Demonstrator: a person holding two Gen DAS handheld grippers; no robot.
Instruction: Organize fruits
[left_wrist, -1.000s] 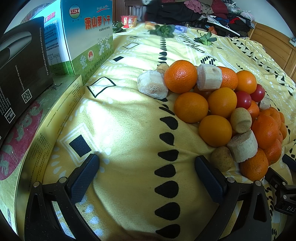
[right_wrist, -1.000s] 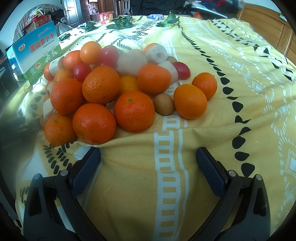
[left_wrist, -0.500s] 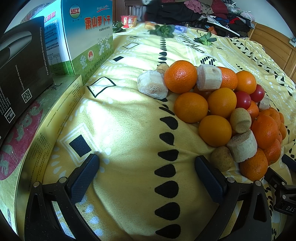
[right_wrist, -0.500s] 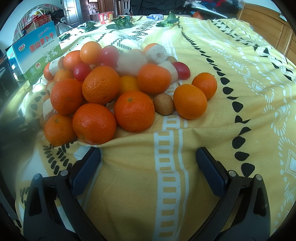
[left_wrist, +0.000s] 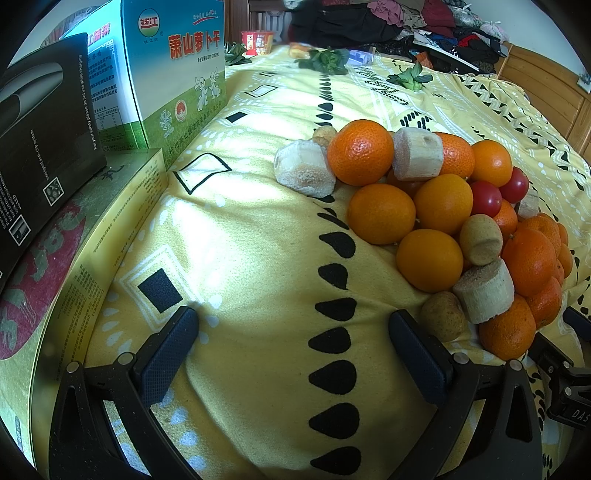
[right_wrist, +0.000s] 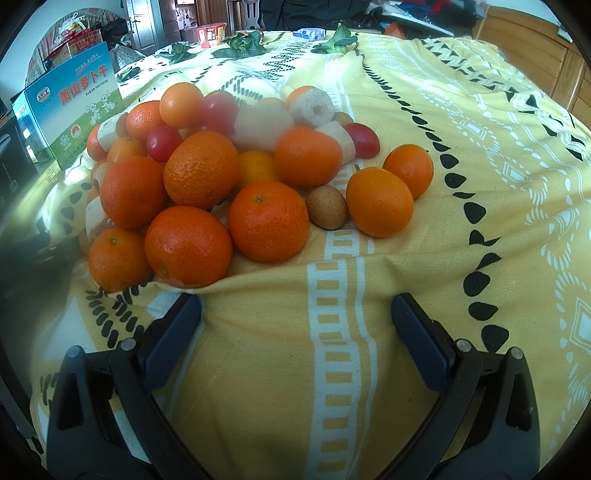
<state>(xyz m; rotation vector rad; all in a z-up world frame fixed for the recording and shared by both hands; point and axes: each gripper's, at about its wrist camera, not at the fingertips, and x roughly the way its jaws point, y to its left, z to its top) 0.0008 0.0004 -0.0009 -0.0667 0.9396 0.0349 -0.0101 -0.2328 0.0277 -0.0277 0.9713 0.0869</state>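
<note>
Both wrist cams low, close; share fruit pile (left_wrist: 436, 221) (right_wrist: 207, 184), seen from opposite sides.

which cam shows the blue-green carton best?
Left wrist: the blue-green carton stands close at upper left, both faces and red lettering sharp, behind a black box. Right wrist shows the same carton small at the left edge, one face only, beyond the fruit pile.
</note>
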